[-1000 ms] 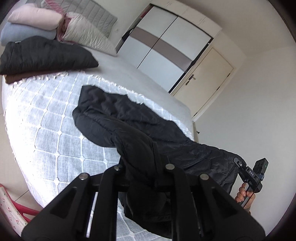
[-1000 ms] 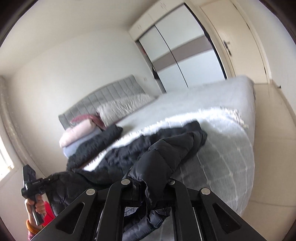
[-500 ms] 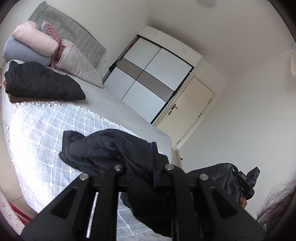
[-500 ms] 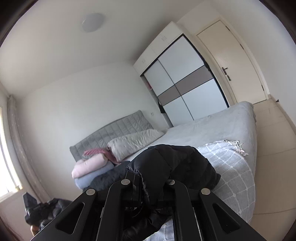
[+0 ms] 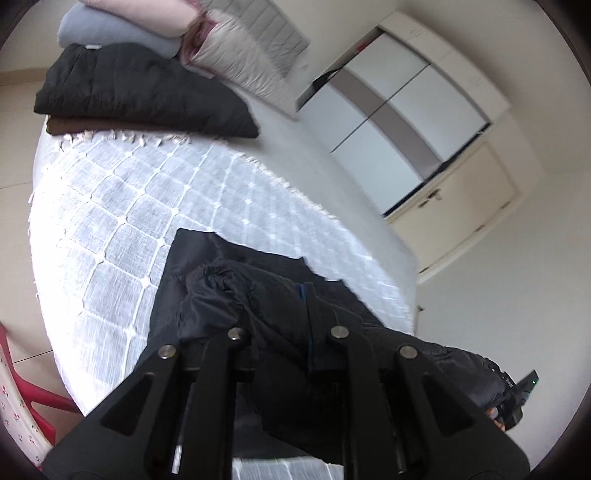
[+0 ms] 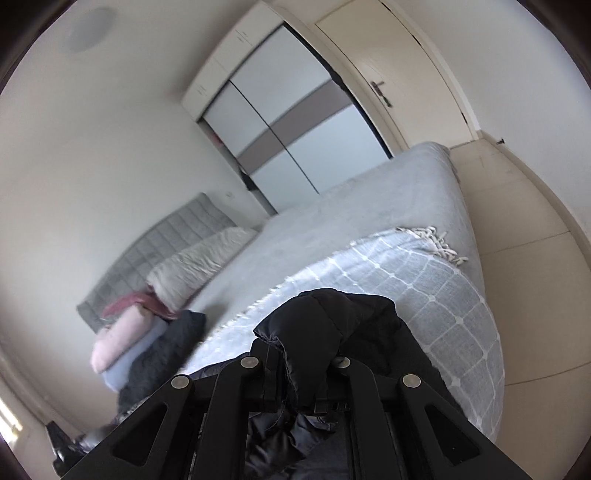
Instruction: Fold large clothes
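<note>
A large black padded jacket hangs between my two grippers over the near edge of the bed. My left gripper is shut on a bunched part of it. My right gripper is shut on another bunched part of the jacket. The right gripper also shows in the left wrist view at the far right, at the jacket's other end. Part of the jacket lies on the checked white blanket.
A folded black garment on a brown one lies near the head of the bed, beside stacked pillows. A wardrobe and door stand beyond the bed. A red chair is at the lower left.
Both grippers came down from their raised position, and the jacket dropped back toward the blanket. Both cameras tilted downward.
</note>
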`<control>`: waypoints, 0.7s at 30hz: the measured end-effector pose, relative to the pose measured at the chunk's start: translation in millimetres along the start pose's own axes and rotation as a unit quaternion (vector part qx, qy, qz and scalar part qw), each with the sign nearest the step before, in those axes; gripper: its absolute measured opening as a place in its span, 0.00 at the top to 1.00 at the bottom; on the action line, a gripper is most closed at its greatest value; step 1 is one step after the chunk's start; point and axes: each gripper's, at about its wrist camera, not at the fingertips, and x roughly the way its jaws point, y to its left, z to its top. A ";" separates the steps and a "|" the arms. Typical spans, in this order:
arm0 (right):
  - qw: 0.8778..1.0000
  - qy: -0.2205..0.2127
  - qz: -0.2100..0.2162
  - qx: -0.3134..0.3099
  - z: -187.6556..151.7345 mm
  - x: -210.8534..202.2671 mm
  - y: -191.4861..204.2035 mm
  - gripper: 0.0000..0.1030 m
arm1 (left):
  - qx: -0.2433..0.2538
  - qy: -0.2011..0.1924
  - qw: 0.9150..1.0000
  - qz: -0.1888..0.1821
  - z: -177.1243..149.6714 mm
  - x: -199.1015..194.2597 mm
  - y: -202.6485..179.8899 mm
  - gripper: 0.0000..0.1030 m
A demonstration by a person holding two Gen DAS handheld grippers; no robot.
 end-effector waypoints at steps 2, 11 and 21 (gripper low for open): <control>0.999 0.027 -0.020 0.005 -3.8 39.5 -13.3 0.92 | -0.013 0.013 1.000 0.018 3.5 34.7 9.2 0.85; 0.984 0.137 -0.111 -0.037 -48.7 177.8 -63.1 0.91 | 0.017 0.048 0.996 0.069 -17.0 129.5 43.2 0.79; 0.982 0.158 -0.101 -0.026 -55.6 180.3 -78.8 0.70 | 0.068 0.063 0.992 0.080 -21.8 119.2 25.1 0.61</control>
